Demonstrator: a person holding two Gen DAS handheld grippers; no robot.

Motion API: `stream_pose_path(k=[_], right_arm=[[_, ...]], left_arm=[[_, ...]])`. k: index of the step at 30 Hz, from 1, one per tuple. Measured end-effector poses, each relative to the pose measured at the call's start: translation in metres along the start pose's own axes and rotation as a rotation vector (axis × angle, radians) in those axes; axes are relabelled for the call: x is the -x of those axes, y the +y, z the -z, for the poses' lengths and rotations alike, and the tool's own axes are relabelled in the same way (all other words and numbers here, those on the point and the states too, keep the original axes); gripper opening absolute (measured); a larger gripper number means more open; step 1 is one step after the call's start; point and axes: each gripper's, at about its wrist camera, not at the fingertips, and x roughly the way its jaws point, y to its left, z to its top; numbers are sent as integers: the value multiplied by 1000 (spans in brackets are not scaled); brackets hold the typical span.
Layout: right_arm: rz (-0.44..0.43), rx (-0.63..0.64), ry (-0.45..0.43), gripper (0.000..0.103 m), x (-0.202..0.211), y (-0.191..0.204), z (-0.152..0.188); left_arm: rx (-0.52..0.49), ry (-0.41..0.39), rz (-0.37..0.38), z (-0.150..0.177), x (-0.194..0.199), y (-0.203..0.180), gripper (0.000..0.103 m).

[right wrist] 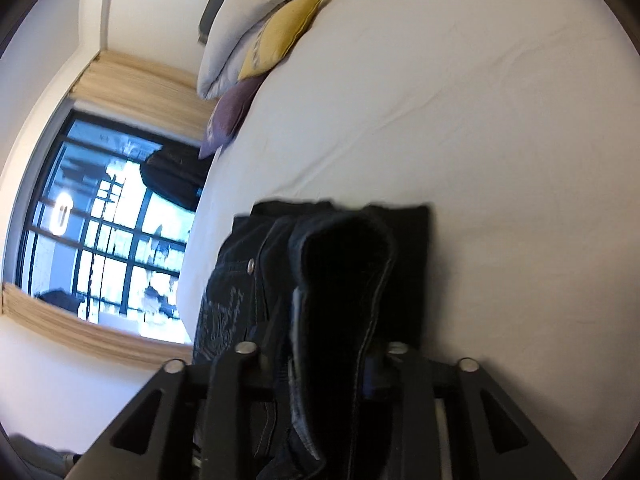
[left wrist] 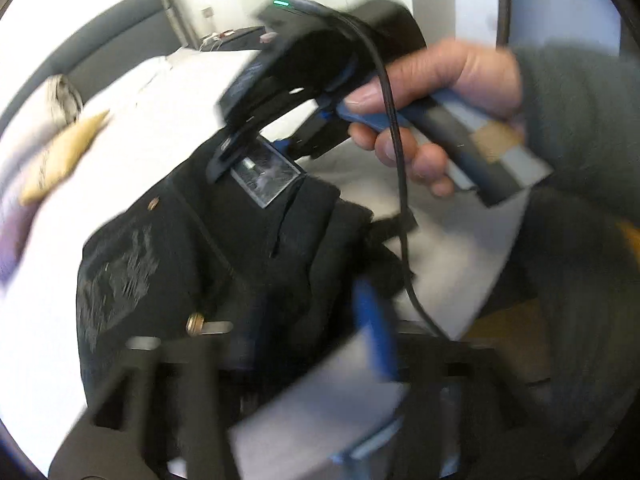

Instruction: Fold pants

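Left gripper (left wrist: 256,340) fingers wide apart at the near edge of the left wrist view, badly blurred, with no cloth visibly pinched between them and only dark denim lying just beyond. Right gripper (right wrist: 332,352) fingers narrower, with a stiff upright fold of hem filling the gap between them; impossible to tell whether the pads press on that fold or merely flank it. From the left wrist view, one clear-padded finger (left wrist: 264,176) of that right gripper resting on top of the bundle, a hand (left wrist: 432,92) round its blue handle and a black cable (left wrist: 400,184) hanging down across the near right. Below both tools, black jeans (left wrist: 160,260) gathered into a compact, thick stack on the white bedsheet (right wrist: 460,100), near the bed's left edge, a brass button and pale stitched pocket showing on the left side. Farther off, a yellow cushion (right wrist: 288,28) and grey pillows (right wrist: 244,20) at the head of the bed, well apart from the stack. Judged as the closing step: last fold laid over, stack set down. Next move likely to call for freeing the raised hem from the right jaws, drawing both tools back toward the near side without catching cloth or cable, then pressing the standing fold flat so the stack stays square.
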Motion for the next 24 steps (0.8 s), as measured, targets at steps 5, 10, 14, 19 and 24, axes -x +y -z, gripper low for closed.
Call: stream_pose_path(k=[5,10,14,19,24], right_arm=[[80,-30,-124,59,41,3,-4],[-189,52,-162,59,69,59,20],[-266,95,-62,59,40,77,56],[-104,-13,23,10,-4,23,98],[-168,-71,-72,0,20,-21,118]], left_arm=[[104,-117,17,13,56,44,74],[314,-198,-18,14,80,117,74],[389,-150,28,27,45,159,74],[459,-24,80,74,-9,164,74],[399,-96,43,91,-4,159,74]])
